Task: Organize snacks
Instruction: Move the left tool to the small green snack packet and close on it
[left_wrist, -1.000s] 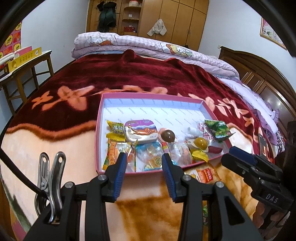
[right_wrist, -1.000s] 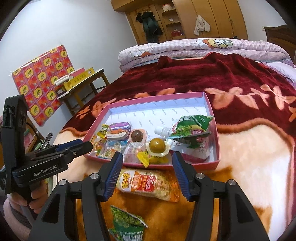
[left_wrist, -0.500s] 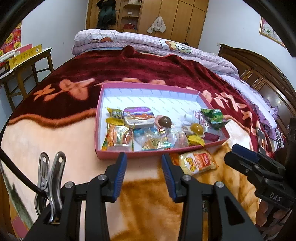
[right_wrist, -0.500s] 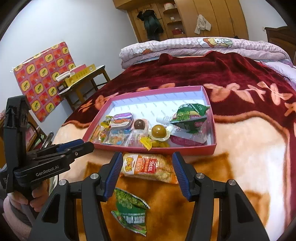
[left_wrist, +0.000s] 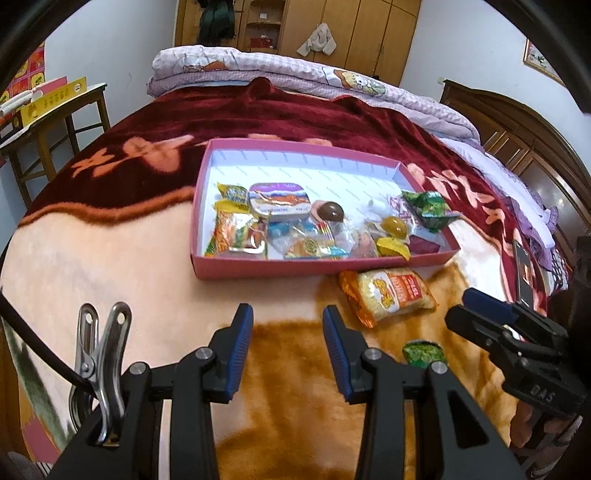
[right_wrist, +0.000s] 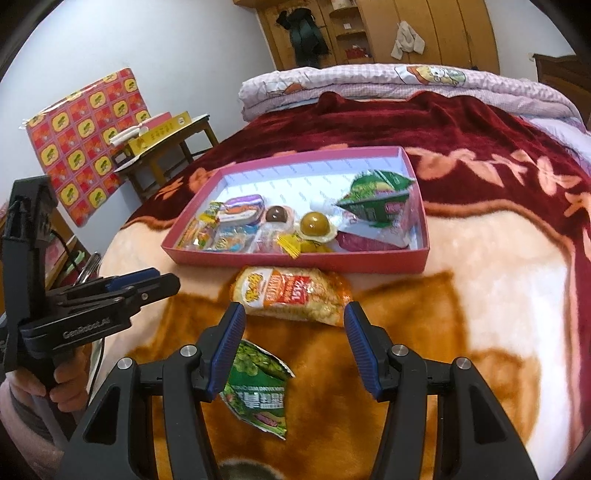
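Observation:
A pink shallow box (left_wrist: 258, 268) (right_wrist: 388, 264) lies on the bed and holds several snacks along its near side: a purple tin (left_wrist: 279, 197), a green packet (right_wrist: 376, 199), wrapped candies. An orange-yellow noodle packet (left_wrist: 388, 295) (right_wrist: 291, 293) lies on the blanket just in front of the box. A green pea packet (right_wrist: 258, 387) (left_wrist: 423, 353) lies nearer still. My left gripper (left_wrist: 288, 349) is open and empty, above bare blanket. My right gripper (right_wrist: 293, 347) is open and empty, just short of the noodle packet, the green packet by its left finger.
The bed is covered by a dark red and cream blanket (left_wrist: 110, 258). A folded quilt (left_wrist: 295, 77) lies at the head. A wooden side table (left_wrist: 48, 122) stands left of the bed. A phone (left_wrist: 524, 273) lies at the right edge. Wardrobes stand at the back.
Both grippers have drawn back from the box toward the near edge of the bed. The noodle packet and the green packet have come into fuller view. Both stay open.

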